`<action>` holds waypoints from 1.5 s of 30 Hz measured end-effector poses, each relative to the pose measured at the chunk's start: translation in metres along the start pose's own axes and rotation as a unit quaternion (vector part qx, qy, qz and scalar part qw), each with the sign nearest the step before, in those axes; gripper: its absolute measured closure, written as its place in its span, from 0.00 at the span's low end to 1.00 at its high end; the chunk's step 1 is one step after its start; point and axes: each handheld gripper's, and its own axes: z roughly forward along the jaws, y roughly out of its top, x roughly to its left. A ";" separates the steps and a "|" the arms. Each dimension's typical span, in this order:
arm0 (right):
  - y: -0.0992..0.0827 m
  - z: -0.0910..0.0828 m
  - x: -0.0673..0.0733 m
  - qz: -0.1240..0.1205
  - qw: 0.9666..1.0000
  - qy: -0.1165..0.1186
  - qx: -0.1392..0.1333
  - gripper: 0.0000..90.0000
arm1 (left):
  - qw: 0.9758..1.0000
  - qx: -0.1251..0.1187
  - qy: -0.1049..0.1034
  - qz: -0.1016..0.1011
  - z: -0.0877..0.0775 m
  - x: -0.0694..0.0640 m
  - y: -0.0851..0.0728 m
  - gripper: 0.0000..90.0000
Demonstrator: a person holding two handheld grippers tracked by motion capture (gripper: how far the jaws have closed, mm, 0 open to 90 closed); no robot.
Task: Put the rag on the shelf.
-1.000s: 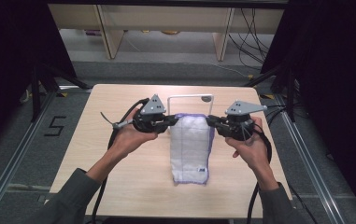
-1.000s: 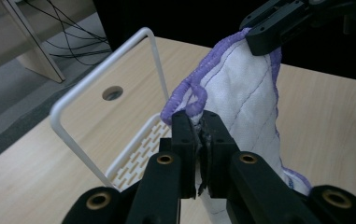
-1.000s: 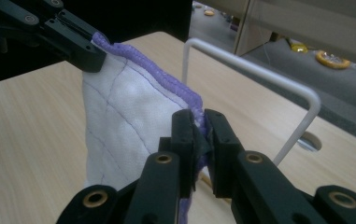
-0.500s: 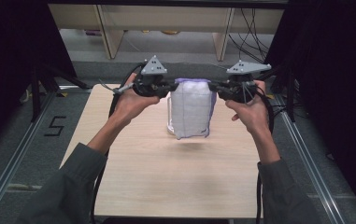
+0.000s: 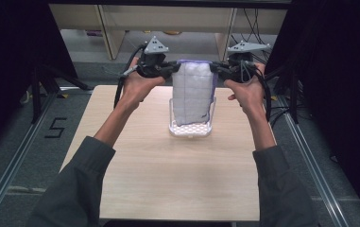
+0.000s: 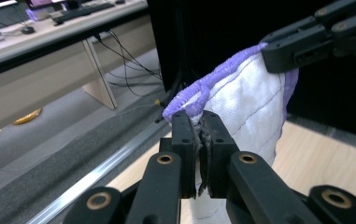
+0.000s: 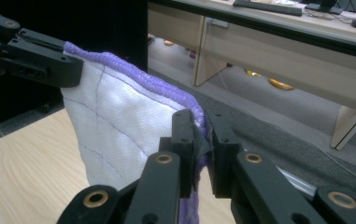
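So the only readable writing is a "5" [image 5: 56, 127] taped on the floor; both grippers' jaws are clenched on the cloth's [image 5: 194, 94] top corners, left gripper [image 5: 164, 69] and right gripper [image 5: 225, 71], and it hangs lengthwise straight down over the counter [image 5: 168, 179].

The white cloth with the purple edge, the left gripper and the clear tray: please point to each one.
white cloth [image 5: 192, 94], high view, on its quilted middle.
left gripper [image 6: 199, 140], left gripper view, between its tips, shut on the cloth's corner.
clear tray [image 5: 190, 130], high view, on its perforated lower edge.

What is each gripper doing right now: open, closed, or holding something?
Left gripper: closed on one top corner of the white cloth.
Right gripper: closed on the cloth's other top corner.
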 end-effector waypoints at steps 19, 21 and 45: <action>0.004 0.050 -0.030 0.045 0.998 -0.032 -0.020 0.93 | 0.998 -0.035 0.018 -0.059 0.053 0.038 -0.011 0.94; -0.002 0.064 -0.031 0.050 0.998 -0.041 -0.004 0.92 | 0.998 -0.016 0.028 -0.058 0.066 0.040 -0.022 0.94; -0.048 0.125 -0.044 0.079 0.988 -0.046 0.124 0.90 | 0.993 0.058 0.031 -0.100 0.111 0.054 -0.082 0.88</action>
